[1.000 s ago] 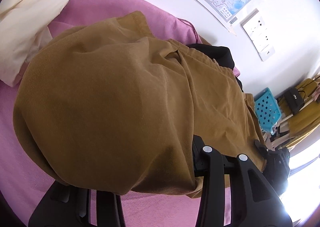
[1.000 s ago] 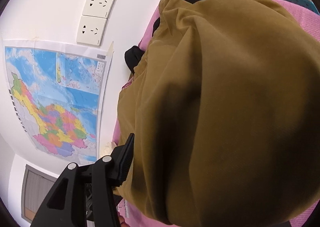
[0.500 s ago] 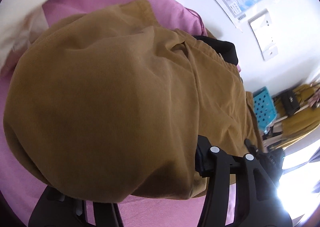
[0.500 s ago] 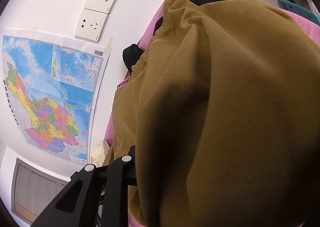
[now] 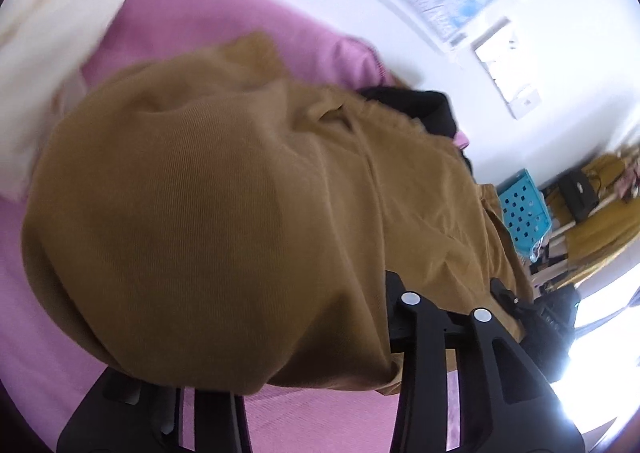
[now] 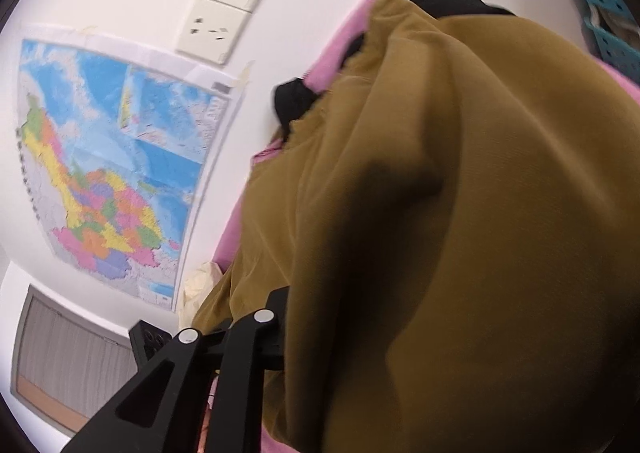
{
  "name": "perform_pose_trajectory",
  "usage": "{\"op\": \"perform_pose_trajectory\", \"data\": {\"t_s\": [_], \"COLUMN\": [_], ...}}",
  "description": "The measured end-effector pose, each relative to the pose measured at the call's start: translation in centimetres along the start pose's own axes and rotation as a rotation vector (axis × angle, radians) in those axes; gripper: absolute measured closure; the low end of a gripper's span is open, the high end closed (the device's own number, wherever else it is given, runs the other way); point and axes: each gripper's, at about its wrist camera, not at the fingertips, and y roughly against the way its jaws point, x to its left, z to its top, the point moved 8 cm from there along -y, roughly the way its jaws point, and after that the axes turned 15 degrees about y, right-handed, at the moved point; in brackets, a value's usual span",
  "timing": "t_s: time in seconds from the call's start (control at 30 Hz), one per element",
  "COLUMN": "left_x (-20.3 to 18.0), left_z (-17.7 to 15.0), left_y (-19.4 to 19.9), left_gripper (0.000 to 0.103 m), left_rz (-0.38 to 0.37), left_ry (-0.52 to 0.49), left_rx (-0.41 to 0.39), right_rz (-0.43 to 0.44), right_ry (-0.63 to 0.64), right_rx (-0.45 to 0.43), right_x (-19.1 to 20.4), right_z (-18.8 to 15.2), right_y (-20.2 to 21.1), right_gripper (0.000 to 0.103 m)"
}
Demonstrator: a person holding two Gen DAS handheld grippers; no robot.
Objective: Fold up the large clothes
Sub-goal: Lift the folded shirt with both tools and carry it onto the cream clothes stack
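A large brown corduroy garment lies bunched on the pink bed and drapes over both grippers. My left gripper has a thick fold of it between its jaws, which are closing. Only its right finger shows; cloth hides the other. In the right wrist view the garment fills the right side. My right gripper is closing on its edge, with the left finger visible and the other buried in fabric. The pads themselves are hidden.
A black garment lies under the brown one near the wall. Cream bedding sits at the far left. A blue perforated basket stands past the bed's end. The wall carries a map and sockets.
The right gripper's visible finger has slid inward against the cloth and the view has rolled. The left gripper's finger moved out, then back in. The held folds have lifted slightly.
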Motion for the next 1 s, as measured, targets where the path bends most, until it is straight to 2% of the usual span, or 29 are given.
{"op": "perform_pose_trajectory", "data": {"t_s": [0.17, 0.3, 0.43, 0.57, 0.73, 0.83, 0.9, 1.0], "left_x": [-3.0, -6.2, -9.5, -10.7, -7.8, -4.9, -1.0, 5.1], "left_z": [1.8, 4.5, 7.8, 11.8, 17.5, 20.3, 22.6, 25.4], "left_y": [3.1, 6.6, 12.1, 19.6, 29.2, 33.8, 37.1, 41.0], "left_gripper": [0.070, 0.072, 0.073, 0.073, 0.073, 0.073, 0.073, 0.073], "left_rz": [-0.046, -0.068, -0.093, -0.120, -0.107, -0.070, -0.050, 0.005], "left_ry": [-0.064, -0.130, -0.202, -0.240, -0.229, -0.277, -0.249, -0.199], "left_rx": [-0.034, -0.081, -0.173, -0.313, -0.498, -0.603, -0.655, -0.753], "right_rz": [0.039, 0.073, 0.142, 0.223, 0.377, 0.480, 0.527, 0.578], "right_ry": [0.077, 0.174, 0.285, 0.399, 0.509, 0.544, 0.553, 0.614], "right_rx": [-0.036, -0.077, -0.132, -0.179, -0.187, -0.150, -0.122, -0.075], "right_x": [3.7, 8.7, 15.2, 22.7, 33.3, 39.1, 42.4, 47.3], "right_z": [2.0, 4.6, 7.4, 9.7, 11.0, 10.5, 9.7, 6.8], "right_y": [1.6, 2.9, 3.9, 3.2, -1.8, -6.6, -10.4, -16.7], "right_gripper": [0.089, 0.090, 0.090, 0.090, 0.090, 0.090, 0.090, 0.090]}}
